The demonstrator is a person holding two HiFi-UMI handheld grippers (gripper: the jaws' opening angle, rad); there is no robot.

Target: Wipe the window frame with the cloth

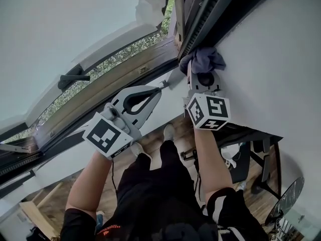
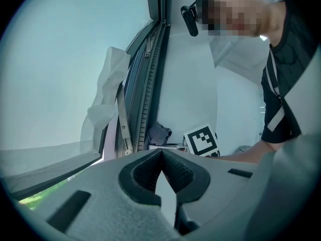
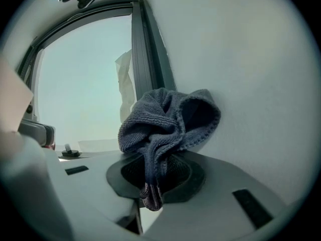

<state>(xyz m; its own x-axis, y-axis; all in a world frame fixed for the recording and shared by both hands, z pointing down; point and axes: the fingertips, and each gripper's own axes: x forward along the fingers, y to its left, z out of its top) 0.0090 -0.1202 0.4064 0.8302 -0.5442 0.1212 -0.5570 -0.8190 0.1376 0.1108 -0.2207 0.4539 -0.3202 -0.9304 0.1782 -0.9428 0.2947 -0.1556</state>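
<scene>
Grey cloth (image 1: 205, 59) clamped in raised right hand-held gripper (image 1: 199, 77), left hand-held gripper (image 1: 161, 87) closed, empty

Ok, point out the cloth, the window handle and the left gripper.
cloth (image 3: 165, 119), right gripper view, bunched fold above the jaws.
window handle (image 1: 72, 78), head view, its dark lever.
left gripper (image 2: 161, 151), left gripper view, where its tips meet.

The cloth (image 1: 204, 59) hides tips of the right hand-held gripper (image 1: 201, 74); the window frame (image 1: 200, 19) runs off above.
</scene>
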